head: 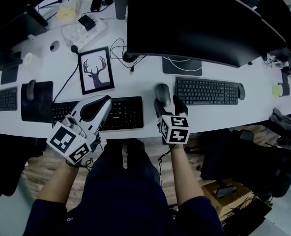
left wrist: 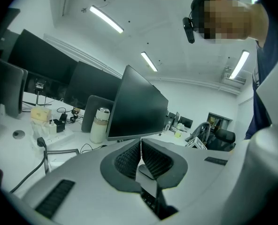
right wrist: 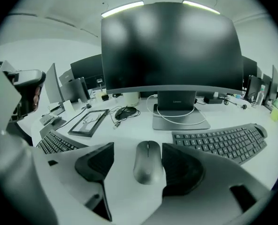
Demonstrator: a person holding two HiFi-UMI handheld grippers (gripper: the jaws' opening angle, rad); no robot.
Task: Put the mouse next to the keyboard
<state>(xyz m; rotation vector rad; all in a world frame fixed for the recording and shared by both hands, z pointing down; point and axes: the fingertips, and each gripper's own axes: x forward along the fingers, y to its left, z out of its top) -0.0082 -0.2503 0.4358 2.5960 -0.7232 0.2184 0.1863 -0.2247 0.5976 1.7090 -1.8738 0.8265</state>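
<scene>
The grey mouse [right wrist: 147,162] lies flat on the white desk [head: 140,85], just left of the black keyboard [right wrist: 219,142], their near ends close but apart. The right gripper [right wrist: 139,150] straddles the mouse with its jaws spread wide. The right pad sits right against the mouse's side, touching or nearly so. The left pad stands clear of it, with bare desk between, so nothing is pinched.

Straight beyond the mouse is the monitor stand base [right wrist: 180,121] with a white cable looped over it. The big dark monitor [right wrist: 172,46] rises above, and small lettering on its post seems to read "Lenovo". Beyond and left of the mouse lie a dark corded mouse [right wrist: 125,111] and a framed deer picture [head: 96,70], flat on the desk. Left of the mouse is a second black keyboard [head: 123,113]. The left gripper [head: 106,100] is held over it, and its own view shows the jaws pressed together, tilted up toward the ceiling, with nothing between them.
</scene>
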